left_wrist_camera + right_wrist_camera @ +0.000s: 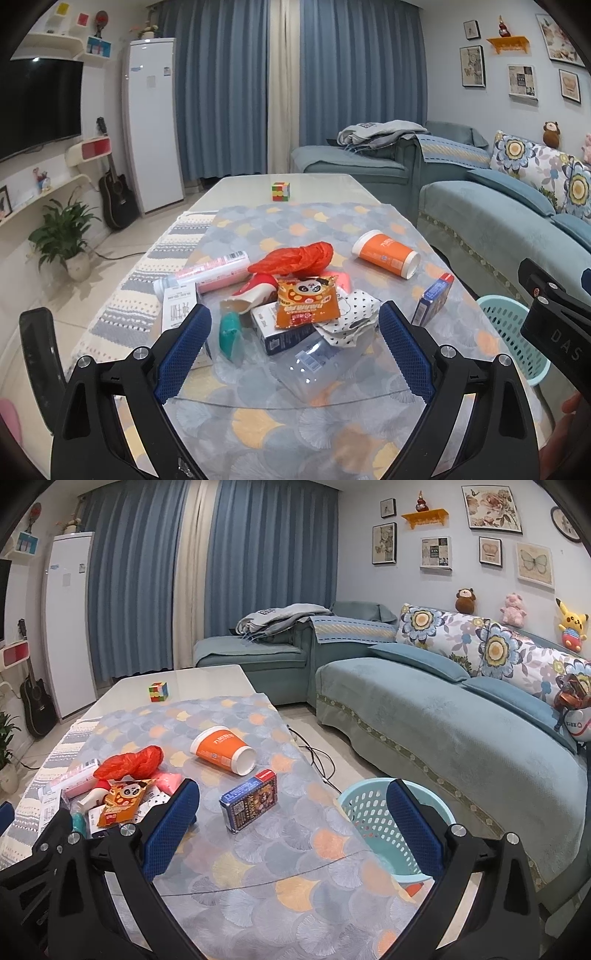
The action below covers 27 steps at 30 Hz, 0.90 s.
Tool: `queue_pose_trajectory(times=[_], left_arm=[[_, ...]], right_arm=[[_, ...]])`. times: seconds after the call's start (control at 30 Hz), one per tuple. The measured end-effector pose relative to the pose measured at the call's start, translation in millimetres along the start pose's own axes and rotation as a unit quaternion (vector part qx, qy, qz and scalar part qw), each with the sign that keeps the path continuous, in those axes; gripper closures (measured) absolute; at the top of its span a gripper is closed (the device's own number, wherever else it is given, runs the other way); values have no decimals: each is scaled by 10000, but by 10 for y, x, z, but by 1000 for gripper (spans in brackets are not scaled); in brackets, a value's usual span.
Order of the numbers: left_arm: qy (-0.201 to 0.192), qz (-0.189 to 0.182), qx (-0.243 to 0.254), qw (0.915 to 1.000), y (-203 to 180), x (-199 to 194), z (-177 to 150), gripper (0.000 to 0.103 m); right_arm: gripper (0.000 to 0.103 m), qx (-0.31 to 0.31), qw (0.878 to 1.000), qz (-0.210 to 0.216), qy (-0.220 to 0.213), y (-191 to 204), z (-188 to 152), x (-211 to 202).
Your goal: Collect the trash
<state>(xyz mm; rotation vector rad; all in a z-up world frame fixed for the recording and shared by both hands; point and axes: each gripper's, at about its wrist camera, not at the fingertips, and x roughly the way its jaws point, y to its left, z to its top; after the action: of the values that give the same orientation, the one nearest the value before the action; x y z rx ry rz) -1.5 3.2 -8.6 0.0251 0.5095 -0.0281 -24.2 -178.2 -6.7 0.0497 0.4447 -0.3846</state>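
Jaws of both grippers apart, empty; one orange cup (pixel 222 750), one basket (pixel 373 812).

Both my wrist cameras look along the desk (pixel 295 192) toward the curtains; right one sits further right, sharing the trash pile (pixel 295 295).

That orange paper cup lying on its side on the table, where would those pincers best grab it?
Probably across the middle of the orange paper cup, coming down from above. It lies tipped over, open mouth toward the sofa side, so its round wall faces up, clear of the other litter. The right gripper is open and nearer. Pinching gently should avoid crushing it.
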Motion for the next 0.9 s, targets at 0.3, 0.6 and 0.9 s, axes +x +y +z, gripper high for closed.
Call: queue_pose_trajectory(times=[0.3,0.6,0.9], left_arm=[[180,-654,-22,9977,200,102,94,14],[1075,-1864,-45,9766,585,617,52,21],[2256,-2523,352,9403,244,1335,-248,31]], right_arm=[[6,87,9995,-132,258,-189,56,158],[9,-111,9984,184,518,-299,174,617],[34,-139,9822,932,1625,89,145,1395]])
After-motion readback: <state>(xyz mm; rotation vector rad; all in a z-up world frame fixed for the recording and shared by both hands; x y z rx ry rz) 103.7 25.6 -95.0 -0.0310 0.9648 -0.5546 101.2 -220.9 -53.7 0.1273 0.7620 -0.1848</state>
